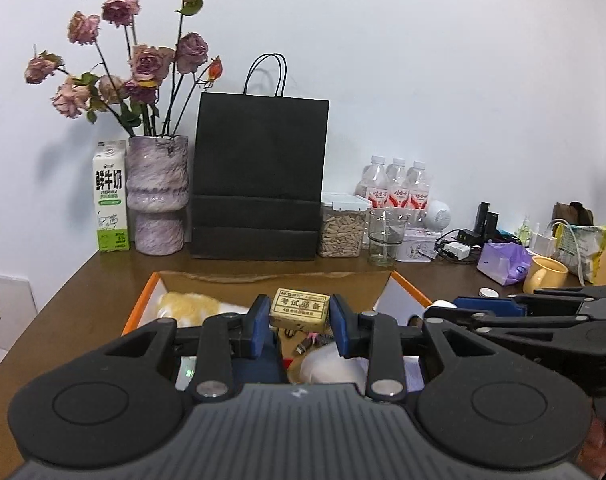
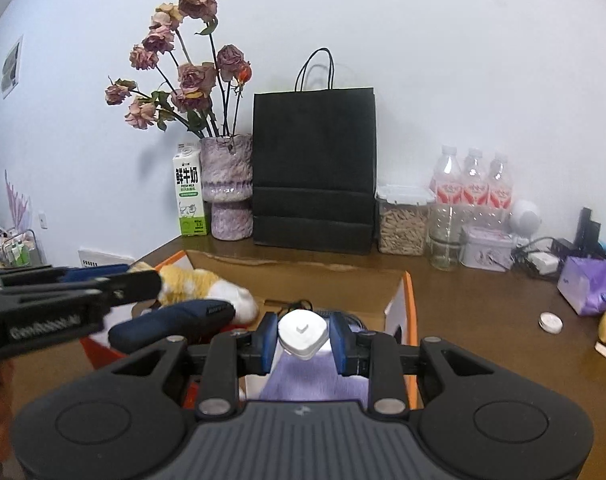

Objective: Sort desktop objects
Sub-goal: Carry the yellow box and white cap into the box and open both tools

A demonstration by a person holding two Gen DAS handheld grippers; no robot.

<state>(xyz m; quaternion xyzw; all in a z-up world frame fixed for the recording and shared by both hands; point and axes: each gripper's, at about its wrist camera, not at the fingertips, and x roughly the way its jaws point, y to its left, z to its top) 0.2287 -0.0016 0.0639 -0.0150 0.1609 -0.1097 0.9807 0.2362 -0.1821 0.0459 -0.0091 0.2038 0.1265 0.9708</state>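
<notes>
Here the left gripper (image 1: pixel 299 318) clamps a yellowed eraser (image 1: pixel 299 307) above the open cardboard box (image 1: pixel 403 284), its printed label only partly readable. The right gripper (image 2: pixel 303 338) pinches a small white cap-shaped object (image 2: pixel 303 332) over the same box; what it is stays unclear. Below the jaws, a plush toy (image 2: pixel 199 282) and a dark blue item (image 2: pixel 175 320) lie half hidden.
</notes>
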